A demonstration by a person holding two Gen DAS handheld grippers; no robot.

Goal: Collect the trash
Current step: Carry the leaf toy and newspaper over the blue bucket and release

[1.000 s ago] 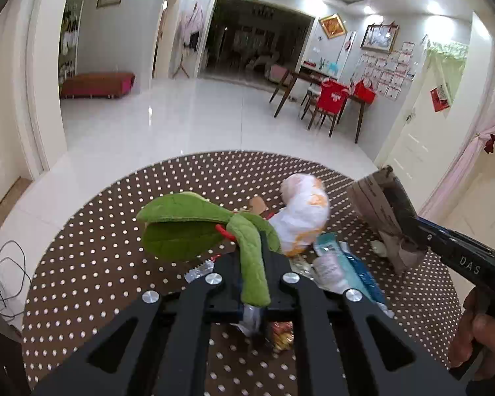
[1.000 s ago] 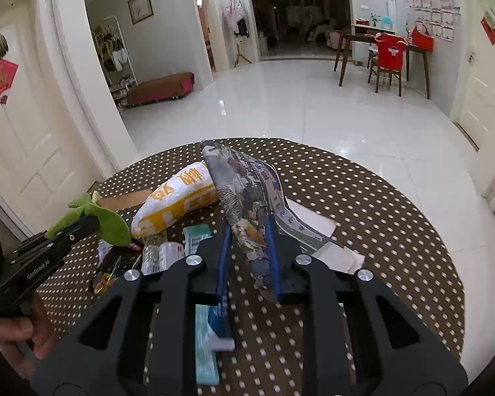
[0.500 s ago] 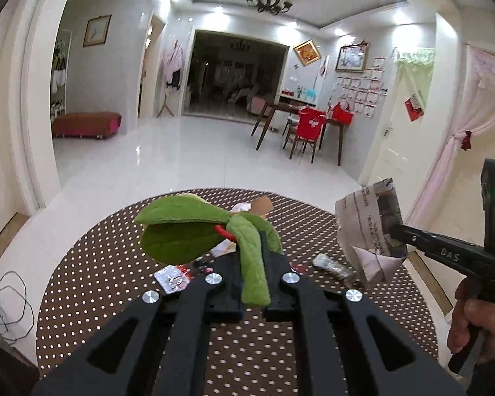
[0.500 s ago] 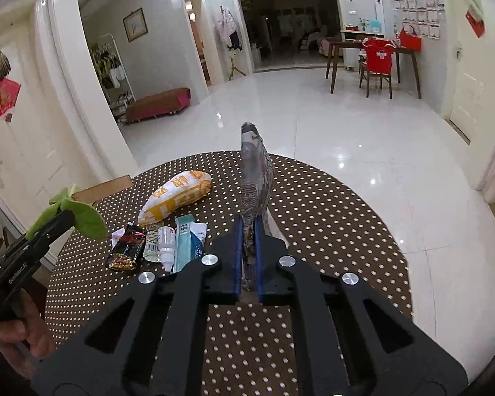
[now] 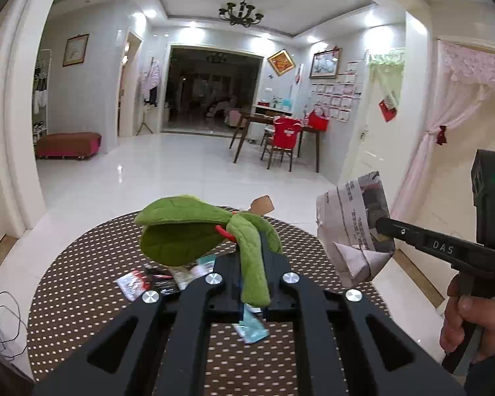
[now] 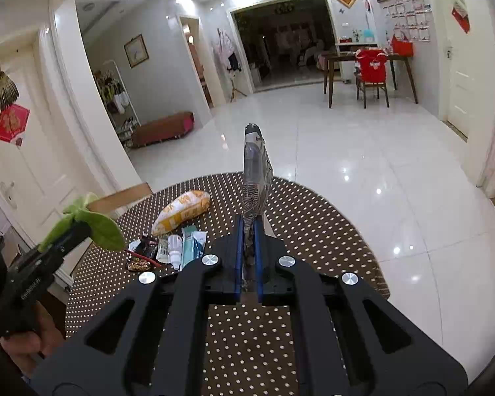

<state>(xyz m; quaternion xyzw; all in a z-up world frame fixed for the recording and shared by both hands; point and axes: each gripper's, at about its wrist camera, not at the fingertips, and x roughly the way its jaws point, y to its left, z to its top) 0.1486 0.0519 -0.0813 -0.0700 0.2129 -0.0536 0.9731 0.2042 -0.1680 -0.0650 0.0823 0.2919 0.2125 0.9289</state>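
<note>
Left gripper [image 5: 252,264]: we had it clenched on a green plush leaf [image 5: 181,231], lifted above the table [image 6: 313,224].
Right gripper [image 6: 247,257]: clamped on a folded newspaper [image 6: 255,171], also aloft.
Risk: we judged the floppy leaf, pinched by its stem, could slip free if swung.
Still left: a yellow snack bag [image 6: 181,211], a small white bottle [image 6: 174,247] and wrappers [image 6: 142,254] lay at the table's left.
In the way: nothing; no bin showed.
</note>
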